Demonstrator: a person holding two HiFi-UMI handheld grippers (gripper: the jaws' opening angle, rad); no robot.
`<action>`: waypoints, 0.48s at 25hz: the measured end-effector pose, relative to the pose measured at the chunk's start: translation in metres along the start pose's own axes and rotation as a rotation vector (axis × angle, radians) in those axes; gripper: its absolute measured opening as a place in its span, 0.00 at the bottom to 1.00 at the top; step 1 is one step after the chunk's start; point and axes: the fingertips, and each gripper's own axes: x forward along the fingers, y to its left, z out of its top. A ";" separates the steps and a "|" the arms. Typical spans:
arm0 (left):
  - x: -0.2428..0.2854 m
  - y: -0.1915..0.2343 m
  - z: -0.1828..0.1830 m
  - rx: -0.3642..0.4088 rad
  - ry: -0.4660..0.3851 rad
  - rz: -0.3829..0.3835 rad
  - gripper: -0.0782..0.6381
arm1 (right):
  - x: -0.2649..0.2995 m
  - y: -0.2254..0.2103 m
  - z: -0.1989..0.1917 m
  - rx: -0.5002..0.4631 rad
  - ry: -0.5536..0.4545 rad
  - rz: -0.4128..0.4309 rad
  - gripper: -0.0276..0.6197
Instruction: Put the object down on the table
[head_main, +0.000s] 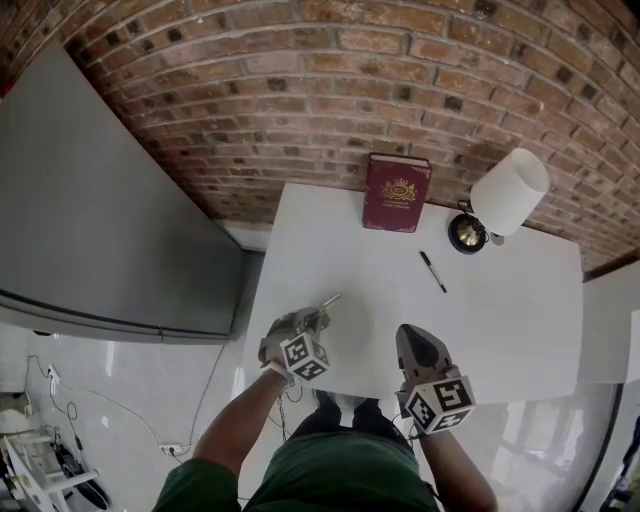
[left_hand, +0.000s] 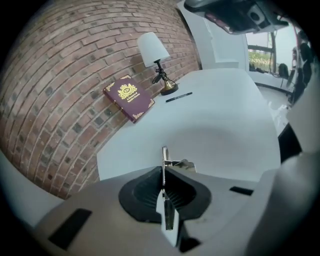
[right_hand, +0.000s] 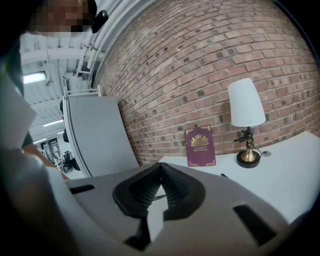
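Observation:
A thin silver metal object sticks out forward from my left gripper, which is shut on it over the near left part of the white table. In the left gripper view the metal strip stands edge-on, clamped between the two black pads, just above the tabletop. Whether it touches the table I cannot tell. My right gripper hovers at the near middle of the table. Its jaws are shut, tips together, with nothing between them.
A maroon book lies at the table's far edge against the brick wall. A white-shaded lamp on a brass base stands to its right. A black pen lies mid-table. A grey panel stands to the left of the table.

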 end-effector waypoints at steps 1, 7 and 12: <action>0.000 -0.002 -0.001 0.017 0.005 0.014 0.12 | 0.000 0.000 -0.001 0.003 0.002 -0.001 0.05; 0.006 -0.015 -0.003 0.107 0.022 0.082 0.13 | 0.000 0.000 -0.002 -0.001 0.011 0.004 0.05; 0.009 -0.023 -0.006 0.199 0.032 0.130 0.13 | 0.001 0.001 -0.005 -0.001 0.021 0.011 0.05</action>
